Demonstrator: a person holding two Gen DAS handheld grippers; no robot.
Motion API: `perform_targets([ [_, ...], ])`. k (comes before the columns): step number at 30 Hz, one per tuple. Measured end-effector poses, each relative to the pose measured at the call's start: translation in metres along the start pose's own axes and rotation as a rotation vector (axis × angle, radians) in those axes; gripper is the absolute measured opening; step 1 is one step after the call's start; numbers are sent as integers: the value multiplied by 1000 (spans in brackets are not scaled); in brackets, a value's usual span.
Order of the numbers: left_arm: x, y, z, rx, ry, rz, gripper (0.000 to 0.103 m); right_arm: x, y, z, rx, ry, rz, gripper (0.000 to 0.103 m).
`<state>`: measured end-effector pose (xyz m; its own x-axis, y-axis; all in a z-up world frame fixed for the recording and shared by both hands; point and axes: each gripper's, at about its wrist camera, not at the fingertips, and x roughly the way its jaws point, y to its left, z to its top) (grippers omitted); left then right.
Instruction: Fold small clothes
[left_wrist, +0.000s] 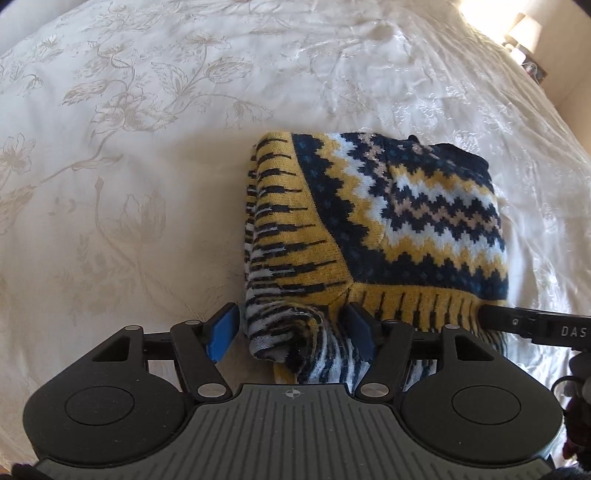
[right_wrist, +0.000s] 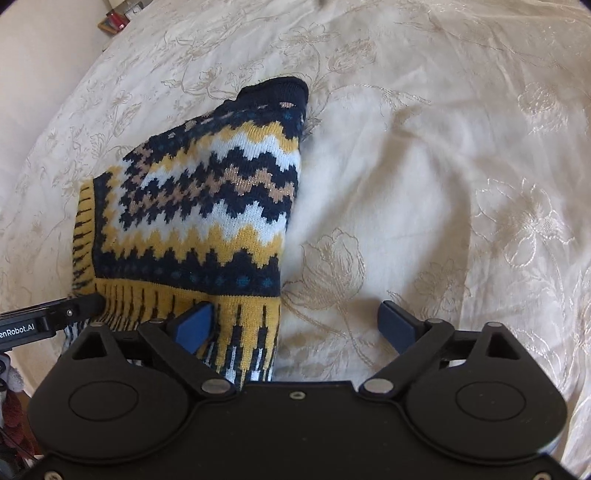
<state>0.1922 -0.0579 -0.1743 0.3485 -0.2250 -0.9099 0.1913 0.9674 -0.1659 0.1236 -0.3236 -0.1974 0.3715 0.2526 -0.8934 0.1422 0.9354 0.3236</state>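
- A knitted sweater (left_wrist: 376, 221) in navy, mustard, white and tan zigzags is lying folded into a compact bundle on the cream floral-embroidered bedspread (left_wrist: 147, 147), a little right of centre in the left wrist view.
- The left gripper (left_wrist: 291, 332) is sitting low at the near edge of the bundle, its jaws spread wide, with a rumpled striped fold of the sweater bulging up between them.
- Its blue pads (left_wrist: 221, 332) are standing apart from each other; the left one is hanging just beside the knit over bare bedspread, and the right one is lying against the striped hem. It is not pinching anything.
- The right gripper (right_wrist: 297, 325) is also standing wide open, straddling the right-hand corner of the sweater (right_wrist: 207, 206).
- One of its fingers (right_wrist: 195, 325) is resting on the mustard-and-navy striped hem, while the other is hovering over bare bedspread (right_wrist: 461, 184), well clear of the knit.
- In each wrist view, the other gripper's black finger is poking in from the side and touching the hem of the sweater.
- The navy ribbed cuff or neck band is lying at the far end of the bundle in the right wrist view.
- A lit lamp (left_wrist: 522, 31) is glowing in the far right corner beyond the bed.
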Motion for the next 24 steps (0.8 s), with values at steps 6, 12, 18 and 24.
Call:
perform_targets([
  [6, -25, -6, -3, 35, -72, 26, 83, -21, -3, -2, 24, -59, 41, 99],
  [12, -55, -18, -13, 29, -162, 65, 103, -54, 2, -11, 3, -141, 94, 103],
  [18, -79, -32, -15, 51, -196, 101, 103, -85, 21, -19, -81, -231, 61, 103],
  [24, -101, -42, -18, 102, -197, 86, 103, -110, 36, -29, -131, -302, 14, 103],
])
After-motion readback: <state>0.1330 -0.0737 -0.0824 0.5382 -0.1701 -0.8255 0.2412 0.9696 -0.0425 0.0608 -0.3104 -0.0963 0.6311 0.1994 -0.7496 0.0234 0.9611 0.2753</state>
